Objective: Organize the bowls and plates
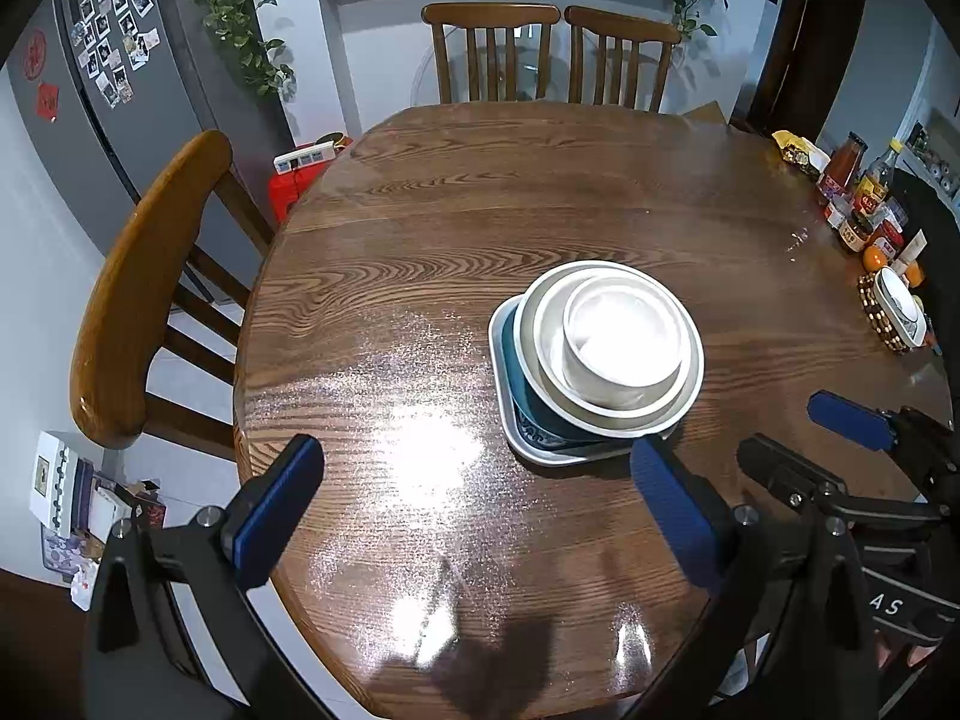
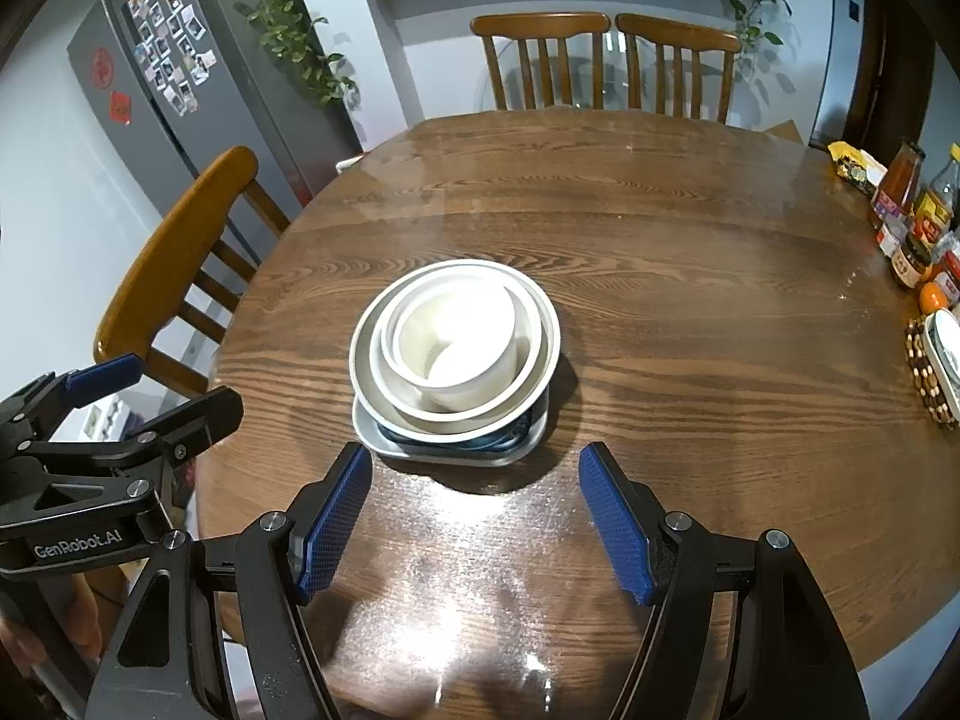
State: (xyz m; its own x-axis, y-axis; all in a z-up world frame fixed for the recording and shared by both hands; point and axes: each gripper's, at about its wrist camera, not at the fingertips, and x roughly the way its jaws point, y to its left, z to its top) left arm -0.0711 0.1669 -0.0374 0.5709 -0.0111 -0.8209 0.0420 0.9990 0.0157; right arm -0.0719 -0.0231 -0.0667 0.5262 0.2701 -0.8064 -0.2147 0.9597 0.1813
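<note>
A stack of dishes stands on the round wooden table (image 1: 420, 228). A white square plate (image 1: 501, 360) lies at the bottom, a dark blue plate (image 1: 528, 420) on it, then a wide white bowl (image 1: 684, 396) with a smaller white bowl (image 1: 618, 342) nested inside. The stack also shows in the right wrist view (image 2: 456, 354). My left gripper (image 1: 474, 510) is open and empty, near the stack's front left. My right gripper (image 2: 474, 522) is open and empty, just in front of the stack. The right gripper also shows at the right of the left wrist view (image 1: 852, 420).
Wooden chairs stand at the far side (image 1: 492, 48) and the left (image 1: 150, 276). Sauce bottles and jars (image 1: 864, 198), an orange (image 2: 933, 297) and a small dish on a beaded trivet (image 1: 894, 312) sit along the table's right edge. A fridge (image 1: 108, 90) stands at the far left.
</note>
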